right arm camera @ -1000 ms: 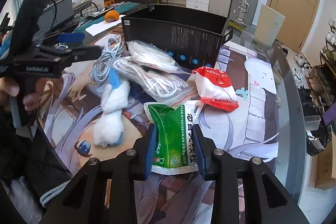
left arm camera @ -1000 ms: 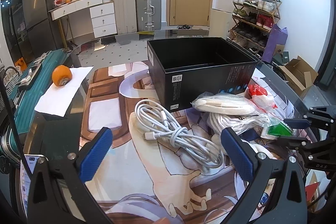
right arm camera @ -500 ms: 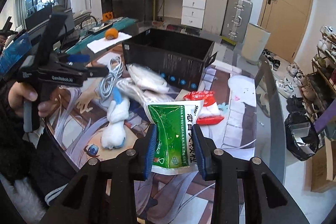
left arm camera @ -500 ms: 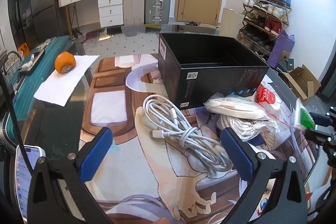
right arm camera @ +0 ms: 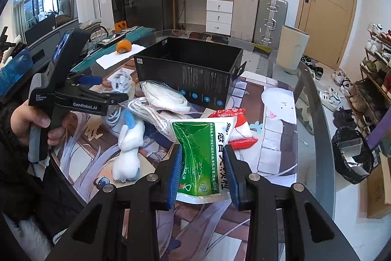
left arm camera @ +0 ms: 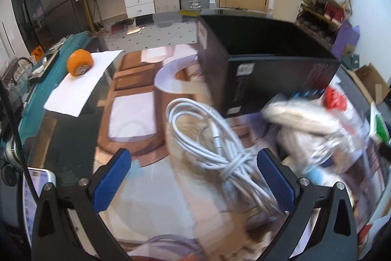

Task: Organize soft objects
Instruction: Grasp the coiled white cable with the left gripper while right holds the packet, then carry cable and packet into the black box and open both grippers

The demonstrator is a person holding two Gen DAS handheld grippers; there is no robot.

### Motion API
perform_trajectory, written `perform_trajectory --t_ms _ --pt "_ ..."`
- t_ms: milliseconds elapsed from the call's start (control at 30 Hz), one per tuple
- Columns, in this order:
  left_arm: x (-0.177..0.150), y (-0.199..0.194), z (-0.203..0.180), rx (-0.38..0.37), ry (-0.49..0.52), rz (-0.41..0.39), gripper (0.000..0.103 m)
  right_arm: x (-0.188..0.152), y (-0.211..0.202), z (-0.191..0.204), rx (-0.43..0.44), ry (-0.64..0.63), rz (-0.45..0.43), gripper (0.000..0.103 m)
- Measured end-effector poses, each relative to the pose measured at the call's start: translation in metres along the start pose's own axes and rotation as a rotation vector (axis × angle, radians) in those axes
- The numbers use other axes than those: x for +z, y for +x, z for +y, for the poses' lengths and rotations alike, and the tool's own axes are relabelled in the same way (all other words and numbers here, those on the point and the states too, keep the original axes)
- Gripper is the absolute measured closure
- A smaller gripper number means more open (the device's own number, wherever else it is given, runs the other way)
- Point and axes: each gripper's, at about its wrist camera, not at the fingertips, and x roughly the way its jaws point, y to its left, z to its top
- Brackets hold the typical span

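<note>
My right gripper (right arm camera: 202, 173) is shut on a green and white soft packet (right arm camera: 204, 153) and holds it in the air above the table, short of the open black box (right arm camera: 190, 70). The packet's edge shows at the right of the left wrist view (left arm camera: 380, 124). My left gripper (left arm camera: 195, 177) is open and empty, low over the coiled white cable (left arm camera: 207, 138); it also shows in the right wrist view (right arm camera: 107, 94). On the mat lie two clear bags of white cord (right arm camera: 166, 99), a white plush toy (right arm camera: 128, 153) and a red packet (right arm camera: 240, 124).
The black box (left arm camera: 264, 65) stands at the middle of the glass table. An orange object (left arm camera: 79, 62) sits on white paper (left arm camera: 80, 87) at the far left. A phone (left arm camera: 36, 190) lies at the near left edge. A bin with a black bag (right arm camera: 352, 153) stands on the floor to the right.
My right gripper has lifted the green packet off the mat and carried it up and back. My left gripper has moved nearer the cable; its view is blurred now.
</note>
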Motion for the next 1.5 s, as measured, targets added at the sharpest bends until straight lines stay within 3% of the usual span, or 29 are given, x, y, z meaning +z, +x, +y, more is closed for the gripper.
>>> perform_trajectory --t_ms 200,300,367,400,433,467,633,1100,1500 --pt "-0.004 0.004 0.016 -0.045 -0.061 0.033 0.002 0.001 0.005 0.002 0.009 0.0 0.0 0.07" --pt "-0.007 0.005 0.013 -0.087 -0.055 0.051 0.016 0.001 0.007 0.004 0.013 -0.004 -0.003 0.07" --pt "-0.009 0.001 0.007 -0.108 -0.025 0.041 0.047 0.001 0.007 0.006 0.016 -0.007 -0.004 0.07" --pt "-0.009 -0.002 0.004 -0.118 -0.008 0.032 0.048 0.001 0.007 0.007 0.017 -0.008 -0.005 0.07" --pt "-0.01 -0.004 0.0 -0.132 0.011 0.026 0.058 0.001 0.007 0.008 0.017 -0.01 -0.008 0.07" --pt "-0.011 -0.005 -0.001 -0.14 0.018 0.02 0.077 0.001 0.007 0.008 0.017 -0.01 -0.01 0.07" --pt "-0.012 -0.012 -0.004 -0.174 0.04 -0.015 0.078 0.003 0.005 0.01 0.019 -0.01 -0.035 0.07" --pt "0.002 -0.074 -0.005 -0.206 0.089 -0.228 0.078 0.016 -0.003 0.016 0.025 0.013 -0.14 0.07" --pt "0.021 -0.094 -0.01 -0.211 0.133 -0.309 0.077 0.052 0.003 0.012 0.023 0.044 -0.206 0.07"
